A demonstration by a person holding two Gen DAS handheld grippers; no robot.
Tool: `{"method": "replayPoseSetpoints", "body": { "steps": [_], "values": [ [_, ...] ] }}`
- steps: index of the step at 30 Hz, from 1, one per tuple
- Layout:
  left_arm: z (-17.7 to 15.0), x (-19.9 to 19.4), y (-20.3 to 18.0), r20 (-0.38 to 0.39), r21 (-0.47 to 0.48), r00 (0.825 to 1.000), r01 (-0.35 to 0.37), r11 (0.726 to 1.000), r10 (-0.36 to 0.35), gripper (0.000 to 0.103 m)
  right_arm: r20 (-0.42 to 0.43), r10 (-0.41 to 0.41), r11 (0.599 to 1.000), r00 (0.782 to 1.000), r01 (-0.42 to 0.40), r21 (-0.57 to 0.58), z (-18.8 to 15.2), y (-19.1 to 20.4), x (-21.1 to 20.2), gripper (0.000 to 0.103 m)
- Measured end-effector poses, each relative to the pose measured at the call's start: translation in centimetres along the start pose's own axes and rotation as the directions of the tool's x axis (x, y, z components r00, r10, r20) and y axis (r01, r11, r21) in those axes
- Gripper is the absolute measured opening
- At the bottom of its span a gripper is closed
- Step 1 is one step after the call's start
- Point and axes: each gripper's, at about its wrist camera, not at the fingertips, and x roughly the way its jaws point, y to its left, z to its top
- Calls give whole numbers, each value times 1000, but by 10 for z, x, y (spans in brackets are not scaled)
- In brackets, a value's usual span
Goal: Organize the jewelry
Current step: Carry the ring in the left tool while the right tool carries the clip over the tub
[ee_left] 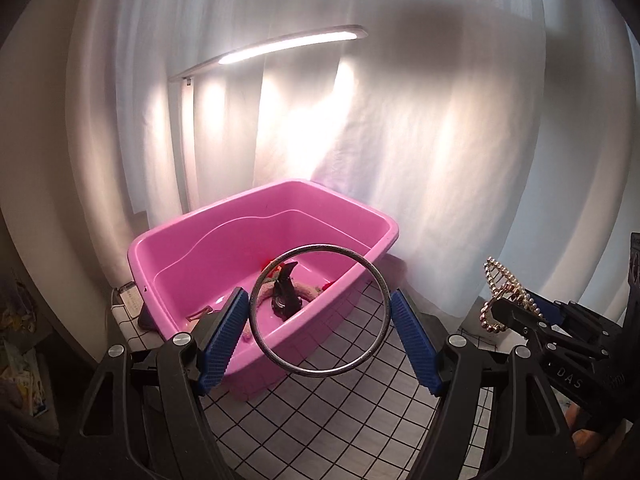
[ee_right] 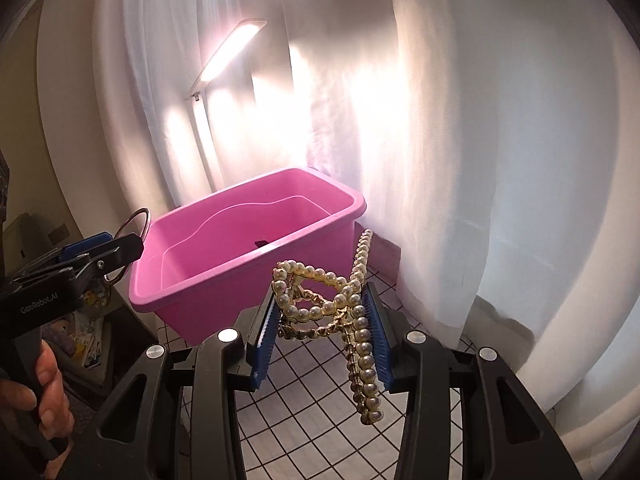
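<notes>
L gripper point(ee_left: 320, 320), lower centre of left wrist view, has its blue pads clamped on either side of a metal ring point(ee_left: 319, 311), held up in front of the pink tub point(ee_left: 360, 216) w/ the near rim behind it. Dark clip point(ee_left: 285, 292) and other bits lie on the tub floor, centre frame. R gripper point(ee_right: 322, 332), bottom centre of right wrist view, is closed on a pearl hair claw point(ee_right: 336, 304), above the checked tablecloth point(ee_right: 304, 412). Lit lamp point(ee_right: 228, 54) upper left, white curtain point(ee_right: 480, 160) behind.
</notes>
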Motion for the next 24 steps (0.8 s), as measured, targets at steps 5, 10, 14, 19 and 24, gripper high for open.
{"method": "replayPoseSetpoints", "body": {
  "steps": [5, 10, 14, 19, 24],
  "values": [
    [24, 24, 43, 6, -8, 1000, -21, 1000, 21, 71, 17, 16, 1000, 1000, -16, -7, 34, 28, 30, 40],
    [42, 57, 77, -11, -20, 1000, -24, 1000, 24, 71, 0, 32, 999, 999, -32, -11, 61, 52, 67, 40],
    [47, 85, 95, -42, -13, 999, -24, 1000, 24, 71, -26, 45, 999, 999, -45, -11, 73, 67, 98, 40],
    [45, 119, 112, -109, -16, 994, -27, 1000, 25, 71, -89, 43, 999, 995, -45, -22, 81, 82, 143, 40],
    [42, 145, 122, -165, -17, 986, -38, 999, 35, 71, -142, 42, 999, 989, -46, -24, 87, 88, 180, 40]
  ]
}}
